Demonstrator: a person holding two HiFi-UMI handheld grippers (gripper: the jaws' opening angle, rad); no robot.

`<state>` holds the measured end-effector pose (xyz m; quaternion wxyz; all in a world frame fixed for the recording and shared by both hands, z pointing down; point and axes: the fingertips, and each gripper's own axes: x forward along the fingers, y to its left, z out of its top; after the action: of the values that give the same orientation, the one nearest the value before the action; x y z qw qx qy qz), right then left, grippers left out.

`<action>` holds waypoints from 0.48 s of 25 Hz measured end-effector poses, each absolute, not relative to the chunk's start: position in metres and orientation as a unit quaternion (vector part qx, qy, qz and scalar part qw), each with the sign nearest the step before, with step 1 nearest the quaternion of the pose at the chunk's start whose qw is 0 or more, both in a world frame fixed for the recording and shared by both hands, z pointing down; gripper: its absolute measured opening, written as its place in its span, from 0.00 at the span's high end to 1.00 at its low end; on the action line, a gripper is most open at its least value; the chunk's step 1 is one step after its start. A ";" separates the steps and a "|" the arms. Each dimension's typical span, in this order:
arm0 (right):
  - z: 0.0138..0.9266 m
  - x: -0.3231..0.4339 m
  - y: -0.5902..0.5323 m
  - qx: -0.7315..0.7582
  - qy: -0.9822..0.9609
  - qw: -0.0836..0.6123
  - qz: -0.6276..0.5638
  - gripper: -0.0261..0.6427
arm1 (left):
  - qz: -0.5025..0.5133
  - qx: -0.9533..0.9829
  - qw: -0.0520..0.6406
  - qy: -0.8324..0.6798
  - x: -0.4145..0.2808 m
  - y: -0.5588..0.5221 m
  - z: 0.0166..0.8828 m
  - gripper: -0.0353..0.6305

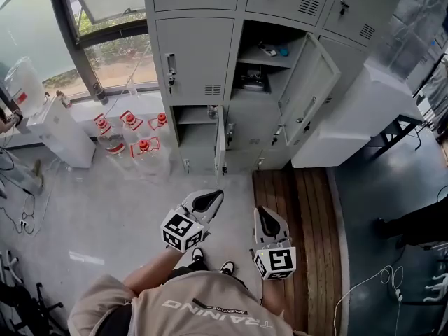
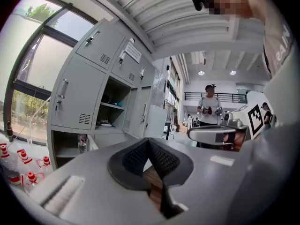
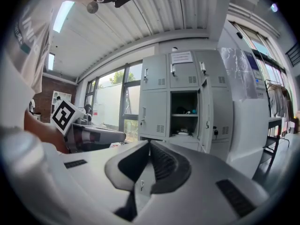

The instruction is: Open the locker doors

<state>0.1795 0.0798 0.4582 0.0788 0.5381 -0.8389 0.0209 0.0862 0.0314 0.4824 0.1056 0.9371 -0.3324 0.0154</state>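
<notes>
The grey locker bank (image 1: 196, 58) stands ahead of me. Its middle compartment door (image 1: 308, 82) is swung open to the right, showing shelves with small items (image 1: 253, 81). A lower compartment door (image 1: 220, 142) also stands open, with a bottle (image 1: 212, 110) inside. The other doors are closed. My left gripper (image 1: 212, 199) and right gripper (image 1: 264, 214) are held low near my body, well short of the lockers. In the left gripper view, the left gripper (image 2: 149, 142) has its pads together on nothing. The right gripper (image 3: 149, 144) is likewise shut and empty.
Several red-capped water jugs (image 1: 133, 135) and a white water dispenser (image 1: 59, 128) stand left of the lockers under a window. A white cabinet (image 1: 357, 117) sits to the right. A wooden platform (image 1: 294, 215) covers the floor by my right gripper. Another person (image 2: 208, 104) stands far off.
</notes>
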 end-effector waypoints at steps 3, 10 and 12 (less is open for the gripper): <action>0.461 0.194 0.097 0.531 -0.844 0.072 0.029 0.94 | 0.031 0.934 0.109 -0.340 0.095 0.053 0.487 0.94; 0.465 0.222 0.119 0.511 -0.858 0.035 0.038 0.94 | 0.033 0.921 0.087 -0.378 0.108 0.084 0.472 0.94; 0.464 0.223 0.120 0.504 -0.862 0.036 0.036 0.94 | 0.027 0.918 0.087 -0.385 0.105 0.090 0.467 0.94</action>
<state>0.2226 0.1198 0.4636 0.0361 0.5036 -0.8625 0.0360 0.1054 0.0897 0.4669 0.0871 0.9184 -0.3850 0.0268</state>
